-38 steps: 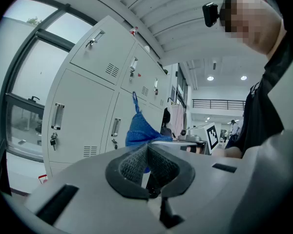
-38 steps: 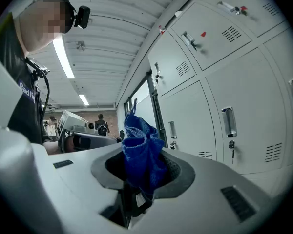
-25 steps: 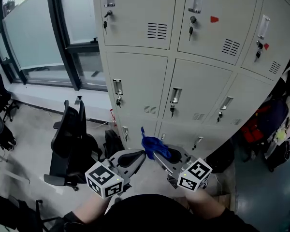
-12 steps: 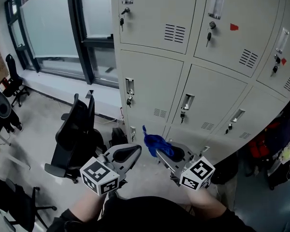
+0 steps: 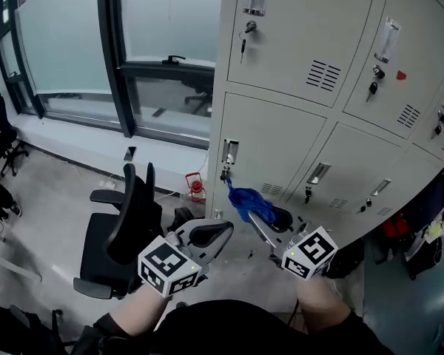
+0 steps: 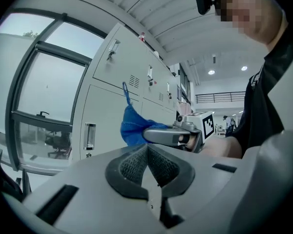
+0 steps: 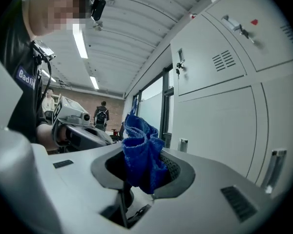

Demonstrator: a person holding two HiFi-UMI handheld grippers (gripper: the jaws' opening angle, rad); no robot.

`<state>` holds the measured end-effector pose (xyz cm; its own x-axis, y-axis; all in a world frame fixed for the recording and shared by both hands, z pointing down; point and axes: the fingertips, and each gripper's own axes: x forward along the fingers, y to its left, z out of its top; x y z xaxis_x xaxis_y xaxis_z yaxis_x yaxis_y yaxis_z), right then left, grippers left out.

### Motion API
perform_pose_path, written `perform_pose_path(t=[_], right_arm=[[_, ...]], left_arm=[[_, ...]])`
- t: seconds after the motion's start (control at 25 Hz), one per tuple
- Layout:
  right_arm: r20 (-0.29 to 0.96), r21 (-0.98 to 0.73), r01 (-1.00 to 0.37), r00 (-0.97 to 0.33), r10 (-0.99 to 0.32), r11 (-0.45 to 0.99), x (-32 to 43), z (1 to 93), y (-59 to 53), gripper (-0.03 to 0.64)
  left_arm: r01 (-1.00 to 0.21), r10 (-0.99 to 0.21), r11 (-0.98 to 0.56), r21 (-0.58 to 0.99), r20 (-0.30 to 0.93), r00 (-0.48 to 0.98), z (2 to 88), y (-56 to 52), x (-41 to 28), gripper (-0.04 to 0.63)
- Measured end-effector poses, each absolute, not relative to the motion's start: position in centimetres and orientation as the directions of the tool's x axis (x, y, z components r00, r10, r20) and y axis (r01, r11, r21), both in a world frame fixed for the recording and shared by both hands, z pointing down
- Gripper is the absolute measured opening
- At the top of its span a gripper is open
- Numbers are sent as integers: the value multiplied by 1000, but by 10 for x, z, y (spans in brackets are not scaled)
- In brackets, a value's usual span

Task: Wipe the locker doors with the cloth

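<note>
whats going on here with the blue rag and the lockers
A person stands in front of a bank of grey locker doors with a hand-held gripper in each hand. The right tongs are clamped on a bunched blue cloth, held up towards the lower doors; it does not look pressed against a door yet, so wiping does not seem to be under way. The left tongs are closed with nothing in them, held alongside.

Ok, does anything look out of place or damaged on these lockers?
Nothing stands out. The locker doors in view are all shut, several with keys hanging from them. The blue cloth sits bunched in the right gripper.
</note>
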<state>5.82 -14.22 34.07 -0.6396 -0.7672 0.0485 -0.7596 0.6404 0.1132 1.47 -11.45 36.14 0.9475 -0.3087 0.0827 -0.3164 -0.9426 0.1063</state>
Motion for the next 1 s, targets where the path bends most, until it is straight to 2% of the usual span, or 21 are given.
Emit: perform_pose_path(t=[0.28, 0.76, 1.0], right_arm=[[58, 279, -771, -581, -812, 572, 51, 295, -207, 103], [119, 577, -647, -537, -835, 498, 63, 236, -288, 103], [128, 662, -609, -482, -867, 436, 59, 214, -306, 103]], left_arm=[[-281, -276, -952, 121, 55, 959, 358, -152, 0, 8], [-330, -328, -938, 104, 38, 944, 344, -196, 34, 8], [-315, -313, -941, 120, 34, 949, 349, -200, 36, 8]])
